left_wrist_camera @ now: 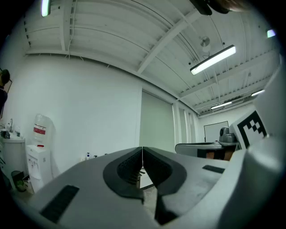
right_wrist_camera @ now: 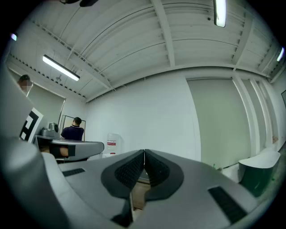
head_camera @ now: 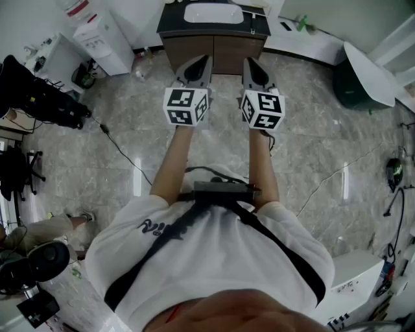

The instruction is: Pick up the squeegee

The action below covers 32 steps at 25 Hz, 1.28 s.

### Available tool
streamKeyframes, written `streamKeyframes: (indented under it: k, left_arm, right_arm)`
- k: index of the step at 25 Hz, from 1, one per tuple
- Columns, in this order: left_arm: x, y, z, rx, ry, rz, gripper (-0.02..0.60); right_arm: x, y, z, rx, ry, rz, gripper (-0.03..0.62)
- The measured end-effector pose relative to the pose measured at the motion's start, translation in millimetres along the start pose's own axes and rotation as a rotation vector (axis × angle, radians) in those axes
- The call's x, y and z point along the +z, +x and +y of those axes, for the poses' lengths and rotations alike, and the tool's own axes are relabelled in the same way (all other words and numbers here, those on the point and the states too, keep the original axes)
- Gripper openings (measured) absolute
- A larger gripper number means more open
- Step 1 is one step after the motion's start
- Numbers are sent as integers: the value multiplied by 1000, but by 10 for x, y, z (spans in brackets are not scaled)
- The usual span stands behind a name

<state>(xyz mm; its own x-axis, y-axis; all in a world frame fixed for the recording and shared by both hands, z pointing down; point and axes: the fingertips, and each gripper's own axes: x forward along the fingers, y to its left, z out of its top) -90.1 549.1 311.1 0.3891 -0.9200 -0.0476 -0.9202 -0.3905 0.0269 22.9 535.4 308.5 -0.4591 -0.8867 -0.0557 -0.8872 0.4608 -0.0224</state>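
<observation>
Marble floor (head_camera: 130,136) before a sink cabinet (head_camera: 214,50); left tongs (head_camera: 203,61) and right tongs (head_camera: 249,63) pressed together, empty.

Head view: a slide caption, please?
Both shut, left gripper and right gripper point at a sink cabinet across the grey floor.

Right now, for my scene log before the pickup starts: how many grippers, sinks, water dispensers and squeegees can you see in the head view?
grippers: 2, the left gripper and the right gripper, both shut on nothing
sink: 1
water dispenser: 1
squeegees: 0 in view
total: 4
</observation>
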Motion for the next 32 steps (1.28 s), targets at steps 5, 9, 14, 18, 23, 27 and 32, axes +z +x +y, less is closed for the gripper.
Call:
streamKeyframes:
  k: [5,9,14,18,23,27,32]
  left_arm:
    - [-9,95,-203,-7,0,4,9]
    - [-54,142,-252,-13,2,9,9]
    - [-154,212,-464,-27,1,25,9]
    - [-244,302,-645,-41,10,49,9]
    - [-278,467,-634,-35,1,64,9]
    - [-448,704,-475,-40,-24,80,9]
    - [-551,1256,-161,-66,-47,91,9]
  right_arm:
    - [-18,-80,-240,-15,46,-5,8]
    - [-10,-107,-257,7,44,-36,8]
    - [-69,-204,-373,18,28,-26,8]
    - [-137,-232,-546,20,47,-12,8]
    - [-219,-124,-641,32,61,15,8]
    - [-396,142,-662,44,62,44,8]
    - [-435,747,-757,65,61,25,8]
